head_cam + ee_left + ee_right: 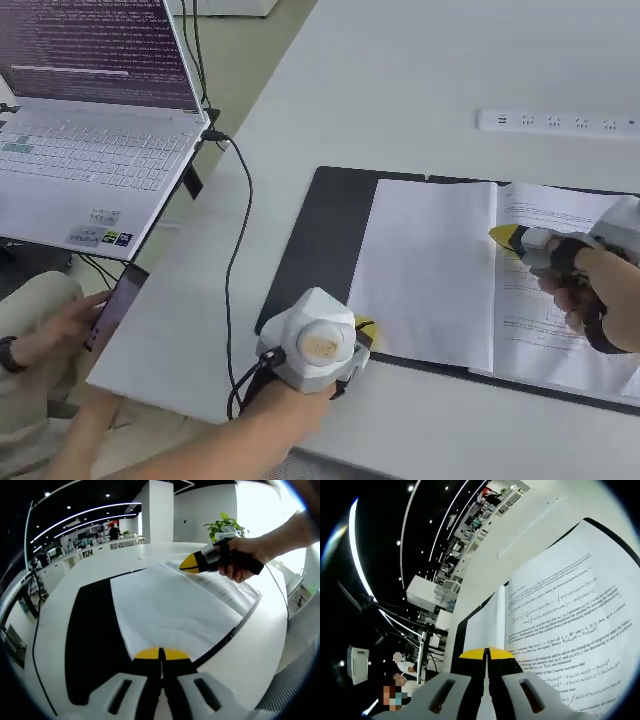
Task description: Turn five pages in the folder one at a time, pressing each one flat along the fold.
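The folder (325,235) lies open on the white table (400,80), with its black cover showing to the left of a blank page (425,270) and a printed page (535,325) on the right. The left gripper (366,330) has its jaws closed with nothing between them, and its yellow tips sit at the near edge of the blank page. The right gripper (503,236) is also clenched on nothing. Its tip rests on the printed page just beside the fold. A laptop (90,140) sits at the table's left, and a power strip (555,122) lies beyond the folder.
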`<state>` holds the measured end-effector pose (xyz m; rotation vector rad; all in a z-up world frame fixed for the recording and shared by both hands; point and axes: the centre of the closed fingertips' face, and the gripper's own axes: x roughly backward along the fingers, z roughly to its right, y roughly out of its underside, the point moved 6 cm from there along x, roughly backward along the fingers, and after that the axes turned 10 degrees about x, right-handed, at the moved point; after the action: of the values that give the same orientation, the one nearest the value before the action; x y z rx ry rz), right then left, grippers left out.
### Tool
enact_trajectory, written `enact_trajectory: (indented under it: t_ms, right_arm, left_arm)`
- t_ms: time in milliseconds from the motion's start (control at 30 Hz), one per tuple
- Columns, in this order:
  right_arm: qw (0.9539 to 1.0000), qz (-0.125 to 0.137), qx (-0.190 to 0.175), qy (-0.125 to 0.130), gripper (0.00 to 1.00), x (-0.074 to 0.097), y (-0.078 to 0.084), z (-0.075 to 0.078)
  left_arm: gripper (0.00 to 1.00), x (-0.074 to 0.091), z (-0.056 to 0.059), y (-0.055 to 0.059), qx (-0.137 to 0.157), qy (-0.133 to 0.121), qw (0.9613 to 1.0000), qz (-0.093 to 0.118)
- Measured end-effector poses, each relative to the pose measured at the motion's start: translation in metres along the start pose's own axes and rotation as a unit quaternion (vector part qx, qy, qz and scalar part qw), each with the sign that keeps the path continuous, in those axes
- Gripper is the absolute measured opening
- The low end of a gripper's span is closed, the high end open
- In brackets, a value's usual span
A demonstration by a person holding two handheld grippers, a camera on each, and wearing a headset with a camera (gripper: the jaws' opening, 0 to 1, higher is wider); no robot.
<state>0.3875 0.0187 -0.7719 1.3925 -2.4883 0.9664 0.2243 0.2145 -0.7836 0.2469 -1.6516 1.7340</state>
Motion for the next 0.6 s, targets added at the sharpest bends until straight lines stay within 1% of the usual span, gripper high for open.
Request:
enact_trajectory:
  t_ms: [33, 67, 167, 200, 267, 333, 400, 467, 600]
  right_arm:
    - [0.9999, 0.001, -0.012, -0.006, 0.00, -0.003, -0.002, 0.001]
    - [0.9993, 0.004, -0.035, -0.016, 0.00, -0.006, -0.005, 0.002]
    - [0.9979, 0.006, -0.063, -0.018, 0.00, -0.014, -0.010, 0.007]
    - [0.9968, 0.010, -0.078, -0.016, 0.00, -0.020, -0.013, 0.012]
    - [0.9948, 0.016, -0.098, -0.021, 0.00, -0.026, -0.019, 0.015]
    - [0.9938, 0.021, -0.107, -0.021, 0.00, -0.030, -0.023, 0.016]
    - [0.9920, 0.028, -0.121, -0.022, 0.00, -0.035, -0.027, 0.018]
    - [0.9913, 0.030, -0.126, -0.022, 0.00, -0.039, -0.032, 0.019]
    - [0.9922, 0.024, -0.121, -0.020, 0.00, -0.048, -0.040, 0.018]
  left_arm:
    - [0.00, 0.000, 0.000, 0.000, 0.000, 0.000, 1.0000, 0.000]
    - [0.00, 0.000, 0.000, 0.000, 0.000, 0.000, 1.0000, -0.001]
    - [0.00, -0.001, 0.000, -0.001, -0.003, 0.000, 1.0000, -0.001]
    - [0.00, -0.001, 0.001, -0.001, -0.004, -0.001, 1.0000, 0.000]
    - [0.00, -0.001, 0.001, -0.001, -0.005, -0.002, 1.0000, 0.001]
    - [0.00, -0.001, 0.001, -0.001, -0.005, -0.002, 1.0000, 0.002]
    - [0.00, -0.001, 0.001, -0.001, -0.003, -0.002, 1.0000, 0.003]
    - [0.00, -0.002, 0.000, -0.001, -0.005, -0.002, 1.0000, 0.004]
    - [0.00, -0.002, 0.000, -0.001, -0.002, -0.003, 1.0000, 0.007]
